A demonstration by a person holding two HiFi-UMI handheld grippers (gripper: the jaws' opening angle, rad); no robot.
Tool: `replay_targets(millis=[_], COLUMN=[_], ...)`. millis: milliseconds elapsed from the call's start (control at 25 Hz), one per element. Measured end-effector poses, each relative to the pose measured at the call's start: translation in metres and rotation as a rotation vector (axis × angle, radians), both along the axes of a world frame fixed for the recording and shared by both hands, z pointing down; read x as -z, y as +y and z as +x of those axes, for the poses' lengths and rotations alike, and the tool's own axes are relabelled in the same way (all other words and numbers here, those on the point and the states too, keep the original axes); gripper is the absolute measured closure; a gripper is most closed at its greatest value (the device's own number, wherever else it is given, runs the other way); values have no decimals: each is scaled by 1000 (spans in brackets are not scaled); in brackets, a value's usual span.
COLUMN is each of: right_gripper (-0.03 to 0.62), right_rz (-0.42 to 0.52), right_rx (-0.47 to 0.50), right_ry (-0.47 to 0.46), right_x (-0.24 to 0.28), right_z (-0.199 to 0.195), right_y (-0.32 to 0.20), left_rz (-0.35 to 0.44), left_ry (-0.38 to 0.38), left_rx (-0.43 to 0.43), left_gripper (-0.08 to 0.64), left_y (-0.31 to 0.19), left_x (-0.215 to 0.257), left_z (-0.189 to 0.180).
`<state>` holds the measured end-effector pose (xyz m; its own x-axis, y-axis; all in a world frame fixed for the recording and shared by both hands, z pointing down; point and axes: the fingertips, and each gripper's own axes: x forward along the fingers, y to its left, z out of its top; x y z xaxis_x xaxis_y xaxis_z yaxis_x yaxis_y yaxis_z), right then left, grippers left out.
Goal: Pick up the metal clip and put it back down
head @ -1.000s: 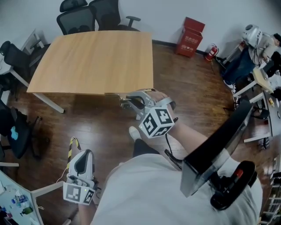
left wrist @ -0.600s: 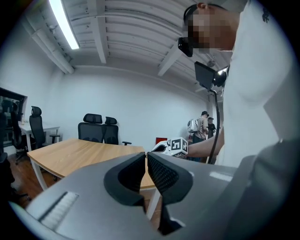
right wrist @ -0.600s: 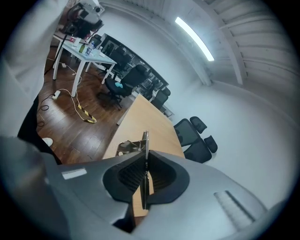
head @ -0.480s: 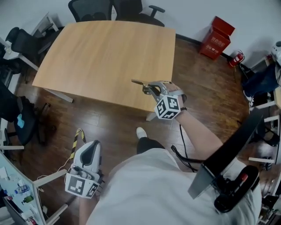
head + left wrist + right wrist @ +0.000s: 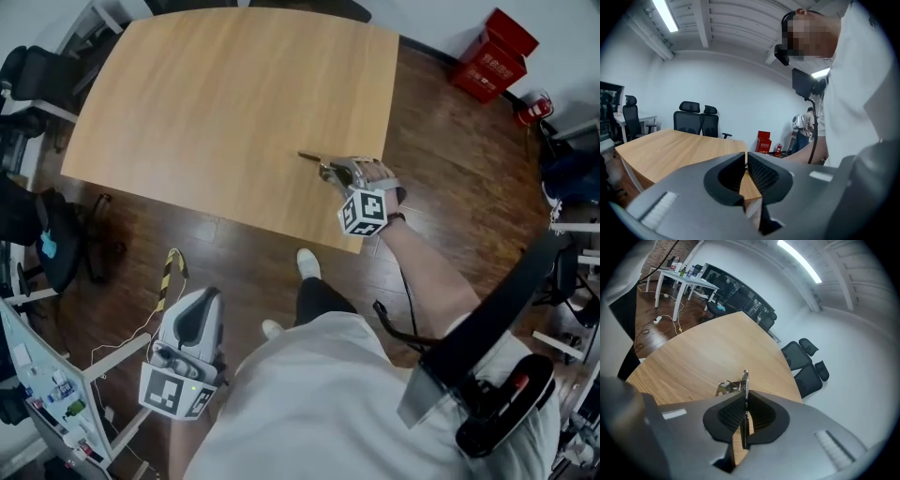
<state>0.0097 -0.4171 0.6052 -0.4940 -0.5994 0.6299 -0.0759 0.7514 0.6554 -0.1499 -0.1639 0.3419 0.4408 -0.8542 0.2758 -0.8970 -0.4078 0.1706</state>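
Over the near edge of the light wooden table (image 5: 216,103), at about 1 o'clock from the person, the right gripper (image 5: 330,170) is clamped on the thin silver metal clip (image 5: 310,157). Its 2 jaws pinch the flat plate edge-on, and the wire handles stick out ahead. Whether the clip touches the tabletop cannot be told. The left gripper (image 5: 746,161) hangs low at 8 o'clock by the person's hip, jaws together with nothing between them.

The hold is on a narrow, slick strip of metal, so the clip could probably twist or slide out if it meets the wood at an angle. The spot is also close to the table's edge, and letting go from any height might send the clip skidding off onto the dark wooden floor (image 5: 234,258).

The tabletop looks smooth, level and otherwise bare. Black office chairs (image 5: 802,358) stand beyond it at 12 o'clock, and a red box (image 5: 497,47) sits at 2 o'clock.
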Motion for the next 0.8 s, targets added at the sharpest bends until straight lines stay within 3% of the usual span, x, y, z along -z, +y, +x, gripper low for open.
replay_targets(millis=[320, 440, 520, 600, 800], right_gripper=[578, 532, 519, 465, 454], right_rz=[-26, -80, -106, -112, -80], right_rx=[30, 26, 9, -16, -92], right_ry=[-9, -30, -55, -83, -171], right_x=[-23, -29, -29, -23, 17], right_z=[-3, -5, -6, -8, -16], right_y=[14, 16, 16, 14, 26], left_rz=[-59, -64, -63, -58, -14], left_ry=[-15, -12, -10, -9, -10], left_rx=[-13, -34, -54, -74, -123], left_gripper=[554, 554, 554, 547, 545], left_y=[-15, -15, -12, -8, 11], left_x=[-5, -6, -6, -7, -8], left_z=[4, 4, 3, -2, -20])
